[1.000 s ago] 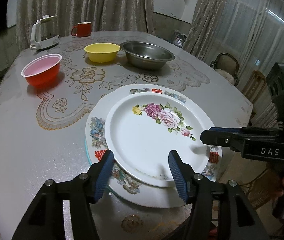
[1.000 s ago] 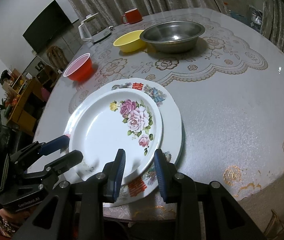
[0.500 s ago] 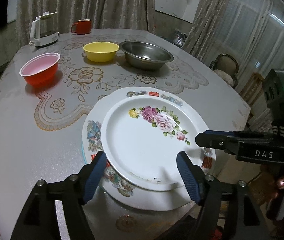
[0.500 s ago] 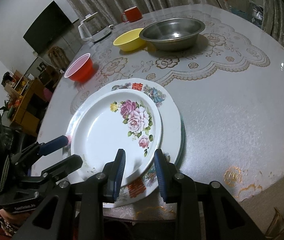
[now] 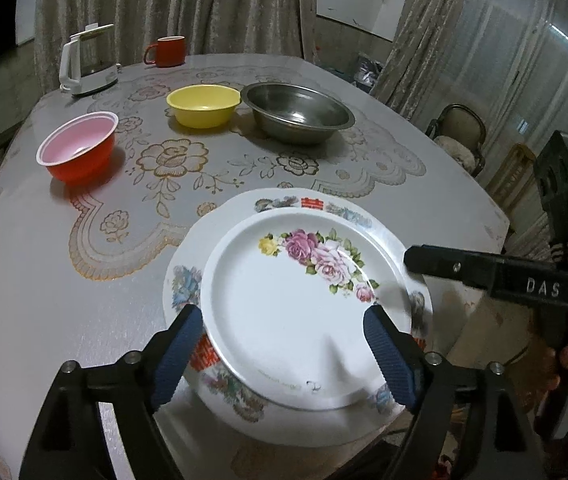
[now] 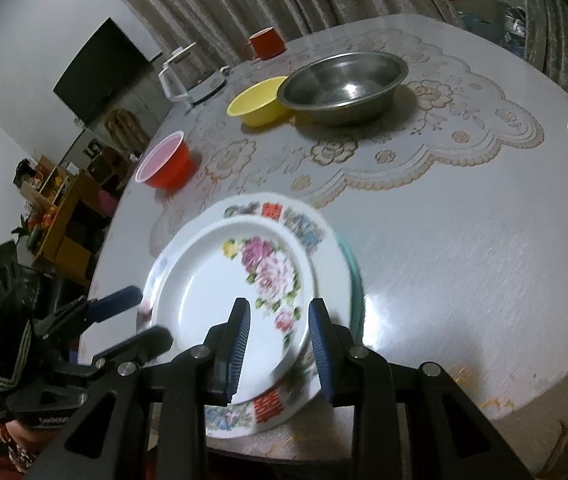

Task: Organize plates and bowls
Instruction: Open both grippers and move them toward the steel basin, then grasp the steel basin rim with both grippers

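A white rose plate (image 5: 284, 320) (image 6: 220, 292) lies on a larger patterned plate (image 5: 182, 284) (image 6: 272, 404) near the table's front edge. A teal-rimmed plate (image 6: 355, 280) peeks out beneath them. My left gripper (image 5: 280, 320) (image 6: 136, 320) hangs over the rose plate's near rim. Its jaws are opening and stand wide apart, their pads clear of the plate. My right gripper (image 6: 278, 320) (image 5: 412, 258) hovers at the plate's right rim with a narrow gap and grips nothing. A red bowl (image 5: 78, 148), a yellow bowl (image 5: 204, 106) and a steel bowl (image 5: 298, 114) stand farther back.
A white kettle (image 5: 88, 62) and a red mug (image 5: 166, 51) stand at the table's far edge. Chairs (image 5: 460, 136) are beyond the right side. A lace-patterned cloth (image 5: 156, 184) covers the round table. A shelf (image 6: 60, 216) stands on the floor to the left.
The left gripper's jaws have spread well apart around the plate's near rim. The right gripper has shifted slightly with its gap unchanged. The plates and bowls lie where they were.
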### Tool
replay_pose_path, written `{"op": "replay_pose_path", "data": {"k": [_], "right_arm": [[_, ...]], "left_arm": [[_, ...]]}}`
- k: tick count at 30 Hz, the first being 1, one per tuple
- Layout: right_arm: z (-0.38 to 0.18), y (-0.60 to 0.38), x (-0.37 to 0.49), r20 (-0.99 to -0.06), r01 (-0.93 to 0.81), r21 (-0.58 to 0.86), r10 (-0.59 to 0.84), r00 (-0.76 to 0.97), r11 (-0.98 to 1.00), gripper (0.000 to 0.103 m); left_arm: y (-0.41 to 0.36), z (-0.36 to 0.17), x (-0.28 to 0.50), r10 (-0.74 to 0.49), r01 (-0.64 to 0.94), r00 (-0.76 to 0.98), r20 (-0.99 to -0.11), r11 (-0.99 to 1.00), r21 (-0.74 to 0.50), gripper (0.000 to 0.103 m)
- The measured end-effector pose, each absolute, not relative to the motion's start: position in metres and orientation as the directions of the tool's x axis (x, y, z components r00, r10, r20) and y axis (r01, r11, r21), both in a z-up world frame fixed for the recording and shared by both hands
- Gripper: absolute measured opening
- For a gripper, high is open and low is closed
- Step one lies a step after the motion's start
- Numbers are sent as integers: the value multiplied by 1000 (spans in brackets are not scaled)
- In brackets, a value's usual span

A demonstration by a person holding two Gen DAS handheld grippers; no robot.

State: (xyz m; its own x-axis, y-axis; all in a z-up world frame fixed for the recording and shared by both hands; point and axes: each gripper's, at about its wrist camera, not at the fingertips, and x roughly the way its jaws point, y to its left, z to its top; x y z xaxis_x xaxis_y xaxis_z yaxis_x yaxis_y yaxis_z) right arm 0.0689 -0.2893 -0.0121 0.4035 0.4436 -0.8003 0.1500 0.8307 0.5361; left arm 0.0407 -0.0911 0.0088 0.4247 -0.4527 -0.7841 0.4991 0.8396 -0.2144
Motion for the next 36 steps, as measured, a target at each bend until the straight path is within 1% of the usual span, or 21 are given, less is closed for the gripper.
{"op": "replay_pose_path", "data": {"k": [7, 9, 12, 19, 27, 30, 32, 36], "right_arm": [[-19, -319, 81, -808, 208, 523, 404, 428, 826, 33], [-22, -328, 86, -808, 219, 518, 389, 442, 827, 37], [-25, -339, 96, -815, 229, 495, 357, 457, 838, 39], [-37, -363, 120, -823, 264, 470, 311, 475, 842, 39], [-49, -380, 159, -791, 270, 496, 302, 531, 825, 42], [-52, -386, 182, -783, 280, 503, 293, 549, 818, 42], [-57, -391, 195, -775, 290, 512, 289, 562, 809, 42], [-68, -392, 222, -783, 301, 499, 275, 558, 812, 42]], "left_arm": [[-96, 11, 58, -430, 478, 423, -798, 854, -207, 86], [-97, 12, 64, -426, 473, 425, -799, 857, -205, 86], [-99, 15, 75, -424, 463, 427, -799, 861, -210, 88], [-105, 24, 105, -444, 434, 443, -779, 867, -247, 91], [-114, 28, 151, -483, 395, 415, -771, 859, -325, 92], [-119, 30, 171, -480, 383, 417, -772, 863, -329, 92], [-124, 31, 185, -459, 374, 426, -780, 874, -310, 92], [-135, 30, 210, -444, 372, 433, -784, 881, -293, 92]]}}
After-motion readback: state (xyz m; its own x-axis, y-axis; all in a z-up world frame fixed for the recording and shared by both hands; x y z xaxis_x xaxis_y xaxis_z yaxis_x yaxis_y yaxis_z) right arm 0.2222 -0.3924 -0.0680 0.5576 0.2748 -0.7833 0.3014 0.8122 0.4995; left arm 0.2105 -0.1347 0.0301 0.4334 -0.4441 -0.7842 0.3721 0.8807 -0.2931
